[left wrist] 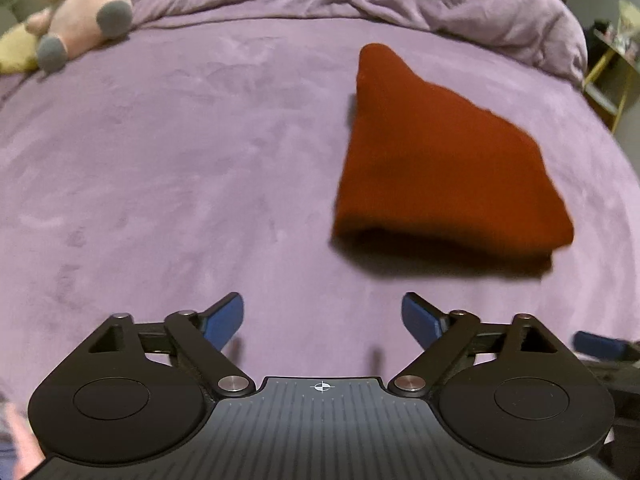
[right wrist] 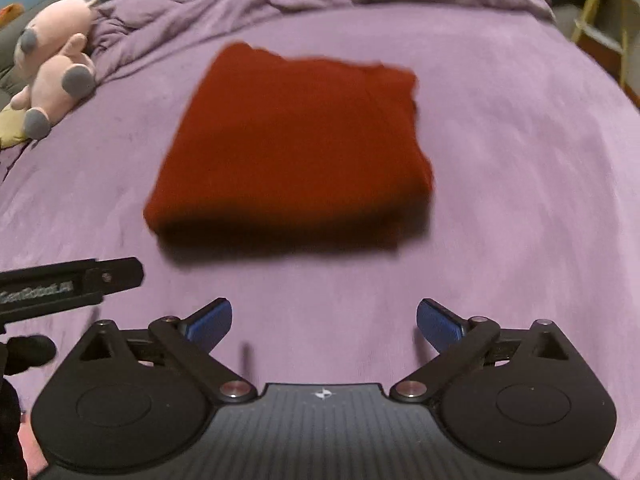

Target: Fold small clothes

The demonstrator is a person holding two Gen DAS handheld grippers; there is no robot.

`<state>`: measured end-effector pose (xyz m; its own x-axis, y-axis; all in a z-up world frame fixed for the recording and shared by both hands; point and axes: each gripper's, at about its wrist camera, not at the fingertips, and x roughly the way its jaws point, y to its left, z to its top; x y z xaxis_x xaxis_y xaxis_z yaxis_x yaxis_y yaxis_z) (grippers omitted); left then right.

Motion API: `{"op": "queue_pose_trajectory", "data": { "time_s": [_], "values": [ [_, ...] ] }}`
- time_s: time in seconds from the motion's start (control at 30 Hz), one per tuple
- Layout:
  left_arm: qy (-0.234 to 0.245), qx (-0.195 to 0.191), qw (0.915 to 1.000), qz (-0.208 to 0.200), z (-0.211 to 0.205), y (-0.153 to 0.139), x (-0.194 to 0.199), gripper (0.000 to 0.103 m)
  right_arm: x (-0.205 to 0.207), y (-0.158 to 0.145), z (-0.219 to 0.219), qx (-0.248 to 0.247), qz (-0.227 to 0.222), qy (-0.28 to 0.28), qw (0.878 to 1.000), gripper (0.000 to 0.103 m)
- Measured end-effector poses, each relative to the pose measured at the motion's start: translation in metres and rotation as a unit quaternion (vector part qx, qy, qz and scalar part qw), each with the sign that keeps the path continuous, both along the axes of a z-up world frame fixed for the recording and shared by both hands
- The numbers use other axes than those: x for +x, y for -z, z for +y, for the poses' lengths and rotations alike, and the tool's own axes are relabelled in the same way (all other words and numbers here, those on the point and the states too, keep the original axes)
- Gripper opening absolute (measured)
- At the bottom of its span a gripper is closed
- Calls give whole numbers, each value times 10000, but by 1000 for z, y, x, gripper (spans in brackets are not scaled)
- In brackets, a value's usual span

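Both black two-finger grippers, left gripper (left wrist: 322,316) and right gripper (right wrist: 324,322), stand wide open and empty over the near purple bedspread (left wrist: 160,184). Beyond them, centre-right, lies the folded rust-red knit garment (right wrist: 288,148). Check edges align; press flat if needed.

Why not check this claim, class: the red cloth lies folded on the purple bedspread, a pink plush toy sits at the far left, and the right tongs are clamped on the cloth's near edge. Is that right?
One detail is wrong. The right tongs are open and empty, short of the red cloth, as the right wrist view shows. The cloth does lie folded on the purple bedspread, with the pink plush toy at the far left.
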<state>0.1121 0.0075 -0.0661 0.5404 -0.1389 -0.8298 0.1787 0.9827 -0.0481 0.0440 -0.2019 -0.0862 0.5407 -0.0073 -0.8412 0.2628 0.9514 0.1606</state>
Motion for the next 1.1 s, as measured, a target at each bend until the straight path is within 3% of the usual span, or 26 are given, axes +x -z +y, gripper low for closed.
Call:
{"op": "queue_pose_trajectory", "data": {
  "time_s": [0.13, 0.27, 0.37, 0.53, 1.1],
  "values": [
    [79, 544, 9983, -217, -5, -12, -9, 96, -6, -9, -3, -11, 386, 373, 9986, 99],
    [248, 752, 9967, -178, -8, -22, -11, 97, -6, -24, -1, -264, 520, 489, 9971, 99],
    [266, 738, 9968, -132, -10, -27, -12, 97, 3, -31, 3, -432, 701, 355, 9960, 99],
    [76, 644, 9978, 96, -10, -30, -3, 97, 9, -37, 5, -402, 631, 456, 9961, 99],
    [189, 861, 9960, 118, -20, -31, -3, 97, 9, -46, 2, -439, 601, 574, 9956, 99]
  ]
}}
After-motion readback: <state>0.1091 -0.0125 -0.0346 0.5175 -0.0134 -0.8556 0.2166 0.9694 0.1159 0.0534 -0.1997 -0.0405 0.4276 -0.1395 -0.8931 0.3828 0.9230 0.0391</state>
